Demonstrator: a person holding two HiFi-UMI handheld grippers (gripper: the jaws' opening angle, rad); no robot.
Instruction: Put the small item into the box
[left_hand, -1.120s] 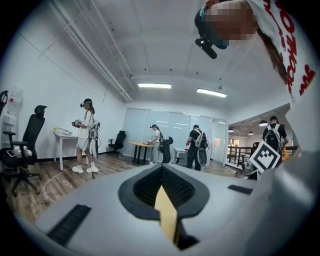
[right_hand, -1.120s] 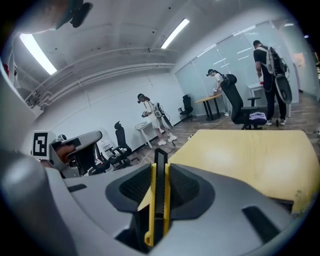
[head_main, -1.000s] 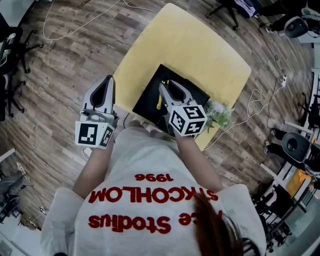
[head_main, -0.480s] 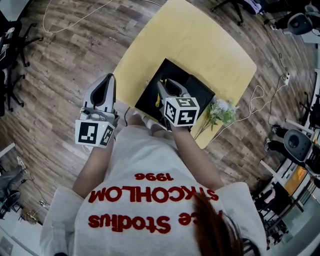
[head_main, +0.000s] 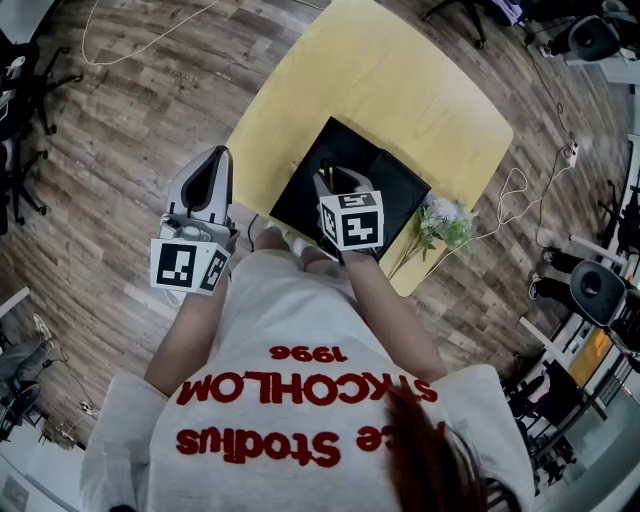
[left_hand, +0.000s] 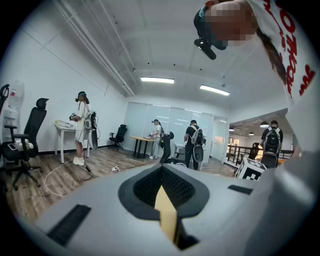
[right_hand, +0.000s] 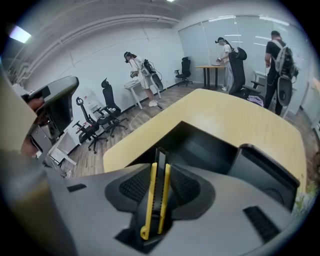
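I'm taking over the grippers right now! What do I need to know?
Left gripper: shut, empty, beside the table, over the floor.
Right gripper: tilted down over the black box on the yellow table, gripping the yellow-and-black cutter knife; its jaws have just eased open slightly, knife between them.
Done: knife brought to the box.
Left: lower it in, release, pull back.

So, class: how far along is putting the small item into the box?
Done: the right gripper has the yellow utility knife clamped in its jaws. In hand: it tilts down over the open black box on the yellow table. Still to do: lower the knife in and let go. The left gripper, shut and empty, hangs beside the table.
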